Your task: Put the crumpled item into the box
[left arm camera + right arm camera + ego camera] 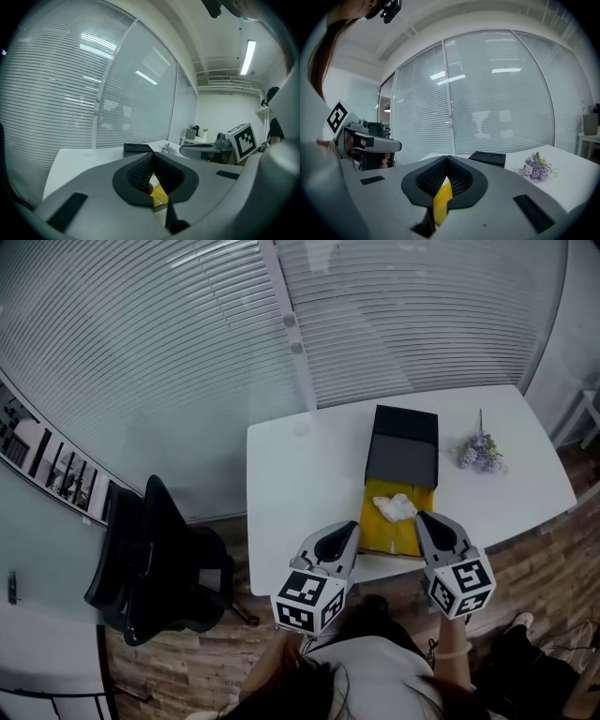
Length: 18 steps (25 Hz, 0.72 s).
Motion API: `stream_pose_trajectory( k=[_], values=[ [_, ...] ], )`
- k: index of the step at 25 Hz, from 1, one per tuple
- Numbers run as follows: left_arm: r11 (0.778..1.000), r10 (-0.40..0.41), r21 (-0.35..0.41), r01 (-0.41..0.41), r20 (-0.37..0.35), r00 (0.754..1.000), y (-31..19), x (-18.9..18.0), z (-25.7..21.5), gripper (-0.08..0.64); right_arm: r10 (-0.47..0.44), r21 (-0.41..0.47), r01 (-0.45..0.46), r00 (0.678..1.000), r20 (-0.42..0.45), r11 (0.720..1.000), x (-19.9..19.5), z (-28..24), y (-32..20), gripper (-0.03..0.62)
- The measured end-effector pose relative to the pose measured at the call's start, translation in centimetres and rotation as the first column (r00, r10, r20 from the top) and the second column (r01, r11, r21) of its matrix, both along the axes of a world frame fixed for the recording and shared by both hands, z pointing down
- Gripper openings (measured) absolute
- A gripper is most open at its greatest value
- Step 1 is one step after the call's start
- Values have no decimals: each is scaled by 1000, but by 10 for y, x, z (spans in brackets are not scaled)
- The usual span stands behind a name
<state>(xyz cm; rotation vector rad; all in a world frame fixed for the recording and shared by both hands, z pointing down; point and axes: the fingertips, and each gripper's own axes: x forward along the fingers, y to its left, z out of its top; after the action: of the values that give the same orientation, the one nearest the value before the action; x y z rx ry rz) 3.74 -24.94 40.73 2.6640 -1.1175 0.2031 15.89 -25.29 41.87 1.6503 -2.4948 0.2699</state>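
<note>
Crumpled paper (395, 507) is already lying in the yellow box (375, 538) in the head view, so the job looks basically done, with the left gripper (352, 529) and right gripper (421, 517) by its near end. Left gripper view: jaws pinched together, nothing between them. Right gripper view: same deal, closed and empty.

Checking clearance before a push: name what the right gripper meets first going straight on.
Probably the yellow box: the shut right gripper points into it by the crumpled paper. The black lid lies farther on. Depth is uncertain.
</note>
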Motion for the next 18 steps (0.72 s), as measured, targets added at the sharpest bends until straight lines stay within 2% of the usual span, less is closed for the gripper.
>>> stream_pose_trajectory(
  k=[4,10,15,18],
  values=[
    [1000,15,8,-15,-8,1000,10,-3,-2,18,26,1,-26,998,55,1000,-2,-7,15,28],
    [999,39,22,-39,-19,999,22,-6,-8,18,55,26,-56,997,53,998,-5,-19,34,28],
    [998,57,32,-56,-29,998,32,-9,-11,18,74,30,-79,987,144,996,-8,-28,48,26],
    [997,62,37,-61,-31,998,37,-13,-12,18,80,41,-88,983,165,995,-9,-33,55,28]
  ],
)
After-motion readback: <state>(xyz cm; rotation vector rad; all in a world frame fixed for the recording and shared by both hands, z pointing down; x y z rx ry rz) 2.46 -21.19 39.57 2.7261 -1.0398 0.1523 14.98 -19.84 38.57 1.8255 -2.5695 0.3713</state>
